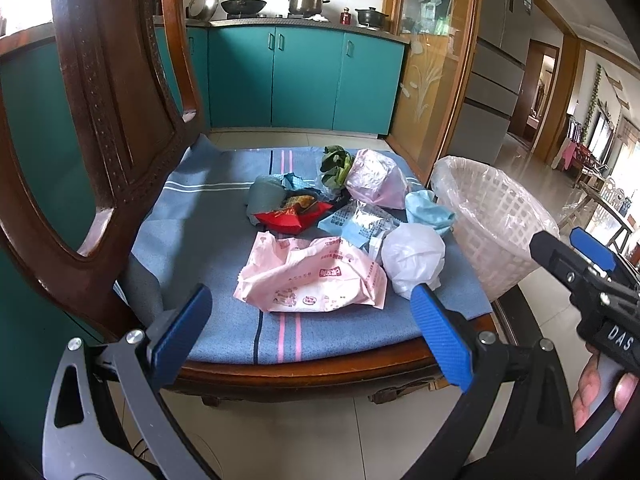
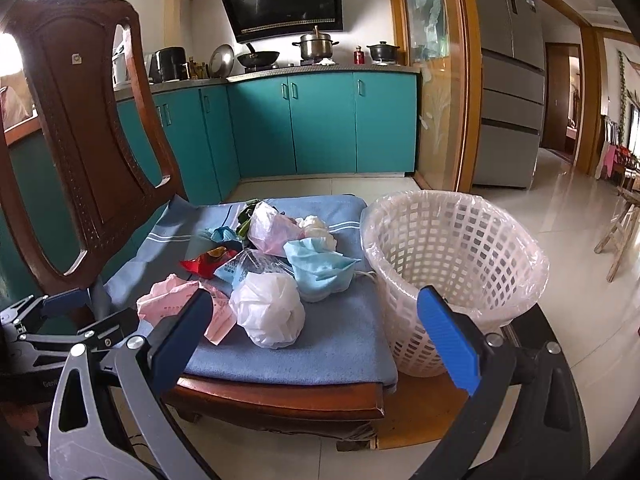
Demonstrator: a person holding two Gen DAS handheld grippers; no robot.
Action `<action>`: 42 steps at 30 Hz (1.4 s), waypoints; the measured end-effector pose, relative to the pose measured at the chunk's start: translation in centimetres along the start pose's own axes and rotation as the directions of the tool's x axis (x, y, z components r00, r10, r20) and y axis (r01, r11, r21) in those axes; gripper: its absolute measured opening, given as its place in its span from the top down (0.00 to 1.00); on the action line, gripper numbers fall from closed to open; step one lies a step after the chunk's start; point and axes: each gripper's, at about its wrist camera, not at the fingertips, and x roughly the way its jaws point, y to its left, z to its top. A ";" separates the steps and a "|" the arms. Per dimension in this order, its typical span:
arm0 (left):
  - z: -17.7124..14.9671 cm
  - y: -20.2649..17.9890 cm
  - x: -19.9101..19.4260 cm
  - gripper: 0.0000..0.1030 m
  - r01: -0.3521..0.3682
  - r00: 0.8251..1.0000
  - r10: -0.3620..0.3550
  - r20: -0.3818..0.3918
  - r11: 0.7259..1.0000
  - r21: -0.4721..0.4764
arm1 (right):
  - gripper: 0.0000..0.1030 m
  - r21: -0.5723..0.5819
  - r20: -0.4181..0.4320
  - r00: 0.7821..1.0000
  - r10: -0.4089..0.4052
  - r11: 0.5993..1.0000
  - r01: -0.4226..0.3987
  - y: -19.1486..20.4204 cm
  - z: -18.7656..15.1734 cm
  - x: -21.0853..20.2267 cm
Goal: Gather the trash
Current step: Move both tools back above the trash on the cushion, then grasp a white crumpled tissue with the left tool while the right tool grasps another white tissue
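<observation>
Both tongs [image 1: 310, 330] [image 2: 320, 336] gape before the chair's trash pile [image 1: 332, 236].

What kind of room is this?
Most likely a home kitchen: a stove with pots under a range hood, teal cabinets, and a big fridge nearby.

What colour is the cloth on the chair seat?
The cloth is blue with white and pink stripes; left wrist view.
</observation>
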 end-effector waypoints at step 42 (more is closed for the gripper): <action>3.8 0.1 -1.3 0.90 0.023 0.971 -0.033 0.239 0.999 0.041 | 0.37 0.149 -0.320 0.938 0.136 0.985 -0.092 -4.3 9.8 17.2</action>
